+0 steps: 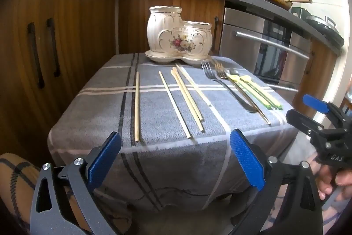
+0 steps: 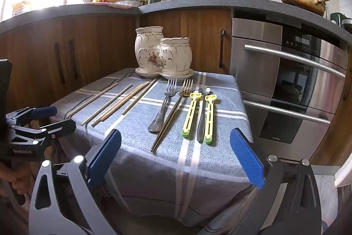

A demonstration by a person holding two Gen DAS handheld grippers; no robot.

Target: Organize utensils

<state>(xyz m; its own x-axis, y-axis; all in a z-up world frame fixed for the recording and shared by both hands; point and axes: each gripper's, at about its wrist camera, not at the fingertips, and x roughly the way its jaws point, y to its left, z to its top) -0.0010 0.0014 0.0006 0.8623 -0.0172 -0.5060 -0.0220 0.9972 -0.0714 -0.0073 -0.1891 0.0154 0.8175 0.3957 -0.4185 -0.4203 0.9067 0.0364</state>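
The chopsticks [image 1: 176, 100] lie loose on the left half of the desk [image 1: 99, 116], roughly parallel with their ends toward the near edge — a layout that leaves each one free to be taken singly. To their right lie two forks [image 2: 169, 102], handles toward the near edge too, then two yellow-green utensils [image 2: 199, 113] with a dark one between them. None is in the holder yet. The ceramic holder [image 1: 179, 36], two joined pots on a saucer, stands at the far edge just beyond the utensil tips, mouths up, so things can probably be dropped in upright. The left gripper [image 1: 176, 158] hovers short of the near edge facing the chopsticks, its fingers [image 1: 247, 160] spread and empty; the right gripper [image 2: 176, 158] faces the forks, likewise spread with nothing between — each apparently set over its own half.
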